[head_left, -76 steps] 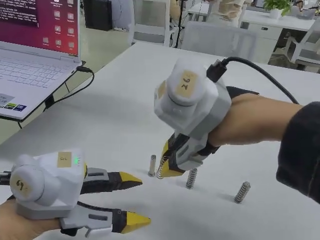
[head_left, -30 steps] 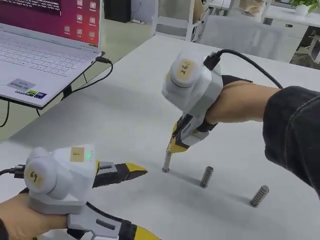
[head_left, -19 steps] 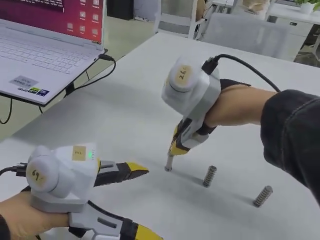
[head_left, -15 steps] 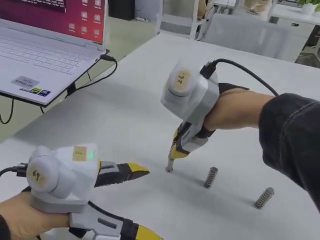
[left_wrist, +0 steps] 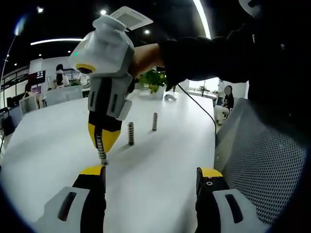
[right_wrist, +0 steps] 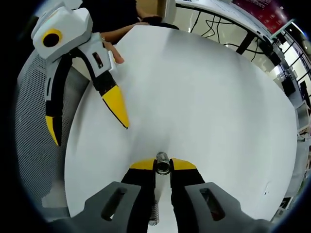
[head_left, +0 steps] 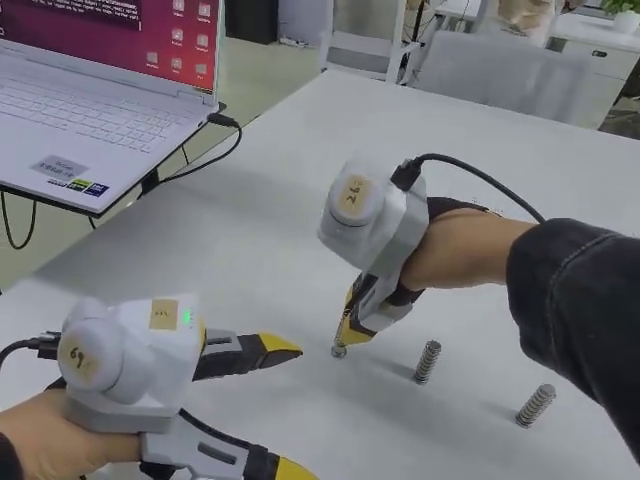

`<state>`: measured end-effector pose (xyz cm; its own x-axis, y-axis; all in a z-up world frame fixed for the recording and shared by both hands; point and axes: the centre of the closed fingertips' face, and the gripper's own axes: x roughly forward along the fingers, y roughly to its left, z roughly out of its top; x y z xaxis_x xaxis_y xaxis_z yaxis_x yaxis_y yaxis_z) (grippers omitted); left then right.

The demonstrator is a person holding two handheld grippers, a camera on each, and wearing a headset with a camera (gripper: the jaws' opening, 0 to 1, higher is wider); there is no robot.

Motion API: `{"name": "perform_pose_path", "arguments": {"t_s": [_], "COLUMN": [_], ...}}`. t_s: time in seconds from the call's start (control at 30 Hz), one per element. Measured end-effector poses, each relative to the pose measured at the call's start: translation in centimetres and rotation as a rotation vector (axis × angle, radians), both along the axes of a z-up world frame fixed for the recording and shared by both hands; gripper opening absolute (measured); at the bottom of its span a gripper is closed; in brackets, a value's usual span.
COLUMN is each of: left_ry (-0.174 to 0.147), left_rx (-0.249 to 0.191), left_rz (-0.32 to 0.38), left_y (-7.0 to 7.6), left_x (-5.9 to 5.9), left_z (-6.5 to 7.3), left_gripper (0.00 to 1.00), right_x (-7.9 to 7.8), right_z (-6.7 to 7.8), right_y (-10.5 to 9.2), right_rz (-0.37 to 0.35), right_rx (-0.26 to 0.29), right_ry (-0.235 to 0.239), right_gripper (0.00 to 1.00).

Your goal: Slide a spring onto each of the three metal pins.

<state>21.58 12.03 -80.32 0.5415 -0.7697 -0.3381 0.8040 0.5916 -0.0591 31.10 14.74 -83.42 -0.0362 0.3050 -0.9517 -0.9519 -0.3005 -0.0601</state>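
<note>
- Right gripper (head_left: 346,335) tipped down at the white table (head_left: 250,230), hand wrapped round it from the right.
- Jaws pinching 1 spring (left_wrist: 101,148) upright near its top; lower end down at the table top.
- Seen from above in the right gripper view: spring's open end between the 2 yellow tips.
- 2 more springs (head_left: 428,361) (head_left: 535,405) standing upright on the table, right of the held one, apart from each other.
- Left gripper (head_left: 290,410) low at front left, jaws spread wide and empty, tips aimed toward the right gripper, apart from it.
- Open laptop (head_left: 90,110) at far left, on a lower stand.
</note>
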Motion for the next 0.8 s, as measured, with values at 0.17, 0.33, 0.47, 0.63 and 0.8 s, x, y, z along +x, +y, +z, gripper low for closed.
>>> {"name": "perform_pose_path", "arguments": {"t_s": [0.17,0.33,0.47,0.63,0.8], "left_ry": [0.003,0.006,0.006,0.006,0.010], "left_rx": [0.000,0.001,0.000,0.002,0.004], "left_rz": [0.000,-0.001,0.000,-0.001,-0.003], "left_y": [-0.1,-0.1,-0.1,-0.2,-0.1], "left_x": [0.0,0.0,0.1,0.1,0.1], "left_z": [-0.1,-0.1,-0.1,-0.1,-0.3], "left_gripper": [0.72,0.72,0.71,0.71,0.71], "right_x": [-0.4,-0.5,-0.6,-0.6,-0.6], "right_z": [-0.8,-1.2,-1.1,-1.3,-1.3], "right_y": [-0.3,-0.5,-0.4,-0.4,-0.3], "right_rz": [0.011,0.010,0.005,0.007,0.004], "right_rx": [-0.021,-0.027,-0.019,-0.020,-0.017], "right_ry": [-0.005,-0.008,-0.005,-0.006,-0.006], "right_gripper": [0.09,0.09,0.09,0.10,0.14]}}
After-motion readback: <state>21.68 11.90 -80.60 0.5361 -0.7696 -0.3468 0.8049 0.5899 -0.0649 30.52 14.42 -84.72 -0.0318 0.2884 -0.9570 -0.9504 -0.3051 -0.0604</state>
